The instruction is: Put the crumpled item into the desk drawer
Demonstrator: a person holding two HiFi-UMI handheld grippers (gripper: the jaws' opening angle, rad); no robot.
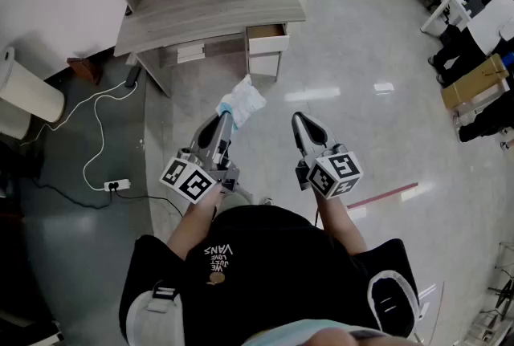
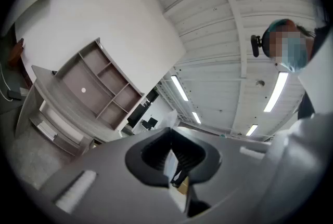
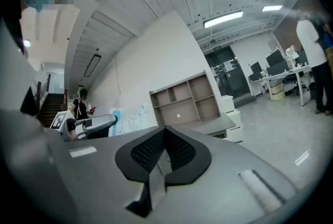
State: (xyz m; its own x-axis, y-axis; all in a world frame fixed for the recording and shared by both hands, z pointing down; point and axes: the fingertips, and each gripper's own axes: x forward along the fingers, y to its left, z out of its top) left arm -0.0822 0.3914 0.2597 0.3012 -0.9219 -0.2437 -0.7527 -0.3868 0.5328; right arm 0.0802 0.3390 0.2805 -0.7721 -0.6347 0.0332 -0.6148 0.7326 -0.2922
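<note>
- The left gripper (image 1: 226, 115) has its jaws pressed tight on the crumpled item (image 1: 243, 102), a white and light blue wad.
- In the left gripper view, a thin bit of white shows pinched between the two jaws.
- The right gripper (image 1: 301, 122) has its jaws pressed together too, but nothing is between them. It is empty.
- Both grippers are in front of the desk (image 1: 209, 12), well apart from it, with bare floor between.
- The crumpled item is up in the air, out in front of the desk. It is not in the desk yet.
- The desk drawer (image 1: 267, 37) is under the right end of the desk top. It looks pulled open, because its brown inside shows.
- So the picking up part looks done, and the drawer looks ready.
- What is left, I think: carry the item over to the desk, hold it above the open drawer, and let go.
- After that the drawer may need a push to close. The empty gripper could do that.
</note>
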